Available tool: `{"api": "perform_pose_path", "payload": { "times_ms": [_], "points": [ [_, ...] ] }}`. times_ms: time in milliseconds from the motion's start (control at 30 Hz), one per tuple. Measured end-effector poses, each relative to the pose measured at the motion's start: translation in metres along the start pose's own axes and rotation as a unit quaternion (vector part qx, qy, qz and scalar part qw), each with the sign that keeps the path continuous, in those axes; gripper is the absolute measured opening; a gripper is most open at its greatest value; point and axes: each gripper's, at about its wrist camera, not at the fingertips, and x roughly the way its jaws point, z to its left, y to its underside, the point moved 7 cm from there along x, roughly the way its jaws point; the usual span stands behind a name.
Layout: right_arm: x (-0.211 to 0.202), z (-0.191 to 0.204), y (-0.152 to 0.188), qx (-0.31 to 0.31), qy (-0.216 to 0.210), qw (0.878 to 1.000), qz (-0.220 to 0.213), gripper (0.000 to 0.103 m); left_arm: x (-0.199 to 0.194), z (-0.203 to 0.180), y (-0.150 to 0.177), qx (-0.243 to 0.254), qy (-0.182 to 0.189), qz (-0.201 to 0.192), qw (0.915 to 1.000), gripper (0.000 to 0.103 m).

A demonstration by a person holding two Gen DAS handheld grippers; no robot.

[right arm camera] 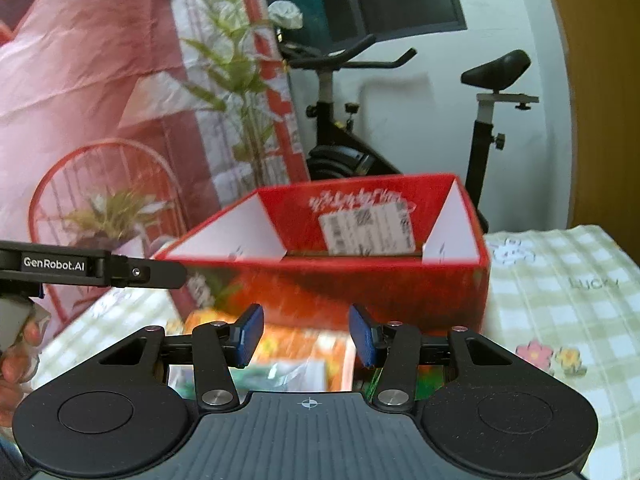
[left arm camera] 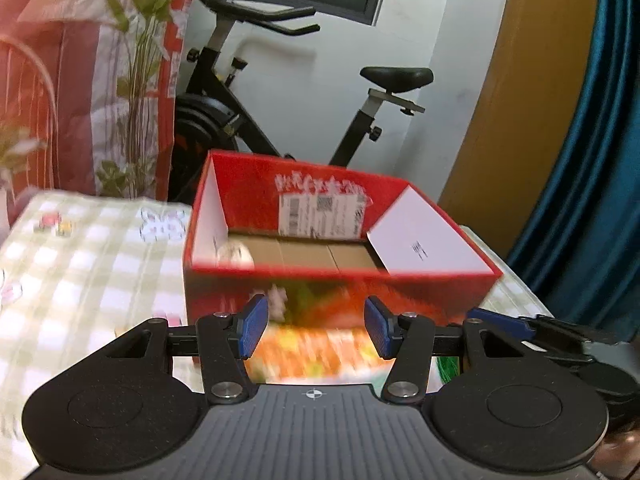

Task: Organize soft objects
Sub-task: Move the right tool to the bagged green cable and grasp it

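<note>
Jaws: left gripper (left arm camera: 315,327) and right gripper (right arm camera: 305,334) both spread, nothing between them | step: seemingly between pick-ups, facing open red cardboard box (right arm camera: 360,280) on green-checked cloth surface (right arm camera: 560,280) | target: blurred orange-green soft packet (right arm camera: 296,356) beside box front, a pale round item (left arm camera: 236,256) already inside | next: lower onto packet, grip gently.

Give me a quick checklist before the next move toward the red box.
1. Left gripper open with nothing between its pads: ok.
2. Right gripper open with nothing between its pads: ok.
3. Red box open at the top: ok.
4. Room in the box: a pale round item lies at its left end, cardboard floor bare beside it: ok.
5. What the colourful item under the grippers is: cannot tell, blurred.
6. Grippers apart from each other: ok.
</note>
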Motion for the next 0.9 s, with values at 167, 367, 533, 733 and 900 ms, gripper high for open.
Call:
{"api": "perform_pose_path", "payload": {
  "times_ms": [167,367,533,733,900],
  "points": [
    [-0.003,0.014,0.031,-0.009,-0.009,1.0,0.027,0.045,-0.001,0.003,0.04,-0.055,0.017,0.023,0.9981,0.055],
    [-0.001,0.018,0.054,-0.018,-0.003,0.998,0.055,0.045,0.003,0.012,0.076,-0.057,0.0,0.052,0.997,0.055],
    [0.004,0.019,0.061,-0.011,-0.002,0.998,0.068,0.045,0.006,0.019,0.088,-0.066,0.004,0.062,0.9959,0.055],
    [0.01,0.015,0.066,-0.004,-0.007,0.996,0.083,0.047,0.011,0.018,0.093,-0.057,0.006,0.064,0.9963,0.055],
    [0.012,0.015,0.069,0.004,-0.013,0.996,0.089,0.049,0.011,0.018,0.096,-0.063,0.009,0.063,0.996,0.055]
  ]
}}
